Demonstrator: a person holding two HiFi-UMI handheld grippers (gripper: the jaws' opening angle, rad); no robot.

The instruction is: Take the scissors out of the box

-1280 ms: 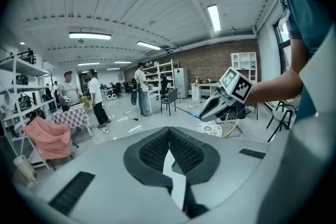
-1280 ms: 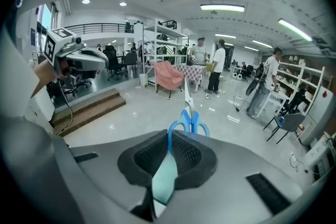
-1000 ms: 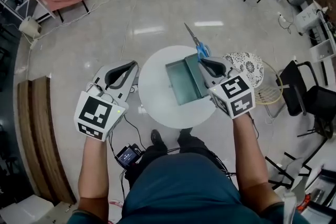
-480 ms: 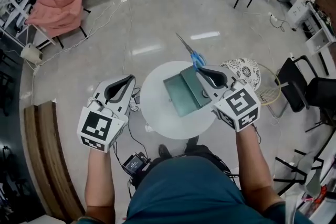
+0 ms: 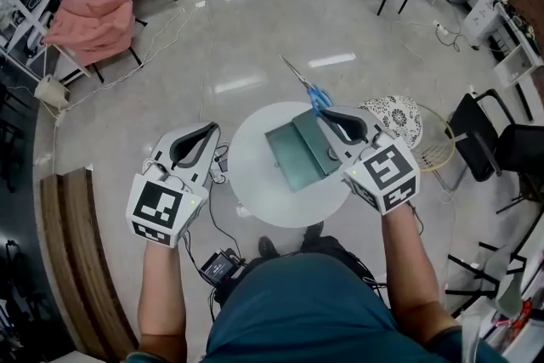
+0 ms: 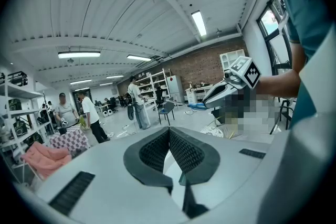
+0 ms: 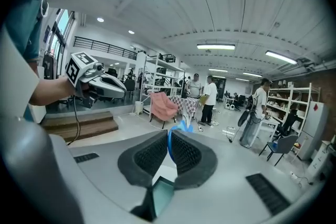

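With my right gripper (image 5: 325,110) clamped on the blue handle of the scissors (image 5: 307,84), held above the far rim of the box (image 5: 293,154), I judge them lifted out and next needing a bare spot on the table (image 5: 252,183), while my left gripper (image 5: 211,128) idles closed on nothing.

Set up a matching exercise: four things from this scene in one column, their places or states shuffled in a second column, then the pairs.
1. blue-handled metal scissors
2. teal rectangular box
3. left gripper
4. round white table

A. shut on nothing, beside the table's left edge
B. lies open on the table
C. bears the box
D. clamped in the right gripper, blades pointing away from the person

Pairs: 1-D, 2-B, 3-A, 4-C
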